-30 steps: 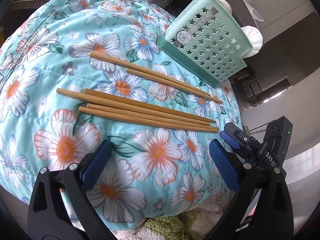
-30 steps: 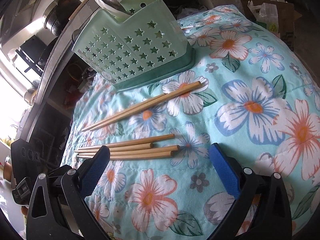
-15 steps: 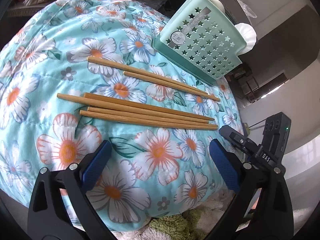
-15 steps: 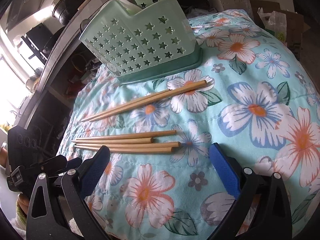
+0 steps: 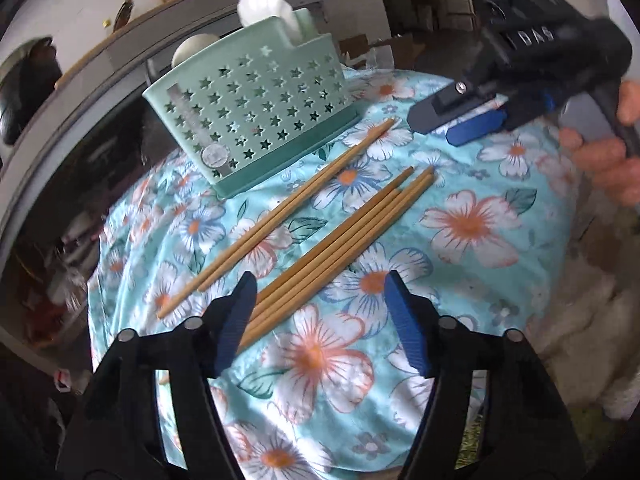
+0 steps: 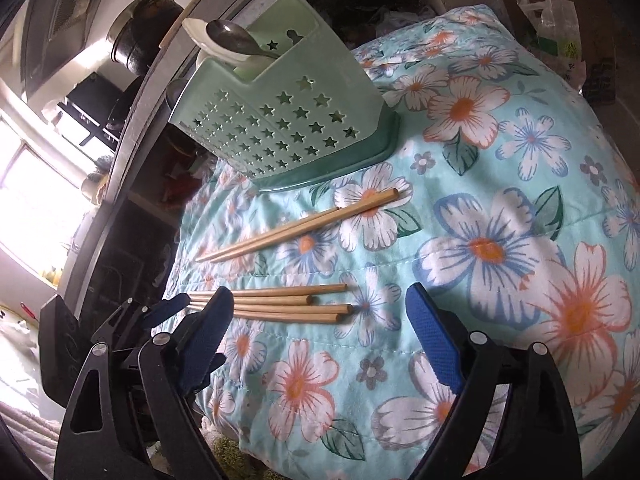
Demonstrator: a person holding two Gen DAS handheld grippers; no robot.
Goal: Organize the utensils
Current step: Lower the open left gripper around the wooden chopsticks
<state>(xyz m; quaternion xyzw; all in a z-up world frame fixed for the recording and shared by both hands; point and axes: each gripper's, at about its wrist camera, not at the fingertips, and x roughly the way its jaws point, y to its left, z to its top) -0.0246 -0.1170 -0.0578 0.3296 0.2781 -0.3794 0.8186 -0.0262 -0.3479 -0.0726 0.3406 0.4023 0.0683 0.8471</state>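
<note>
The left gripper [image 5: 320, 322] has its jaws apart with nothing between the pads, and the tapered ends of a bundle of four chopsticks [image 5: 344, 248] lie just ahead of its left pad, some of them hidden behind it. The bundle runs away from the jaws up and to the right across the floral quilt [image 5: 472, 224]. Beyond it, a little to the left and roughly parallel, lies a pair of chopsticks [image 5: 280, 216], apart from the bundle. Farther still stands the mint-green utensil holder [image 5: 256, 112], upright with star cut-outs, close to the pair's far ends. The right gripper [image 6: 320, 332] also has its jaws apart and empty; the thick ends of the four chopsticks [image 6: 280, 304] lie just ahead of the gap, toward its left pad. The pair [image 6: 300, 230] lies farther out, and the holder [image 6: 280, 128] beyond that, with a metal spoon [image 6: 232, 40] standing in it. In the left wrist view the right gripper [image 5: 460, 120] hovers above the quilt, up and to the right of the jaws, past the chopsticks' far ends.
</note>
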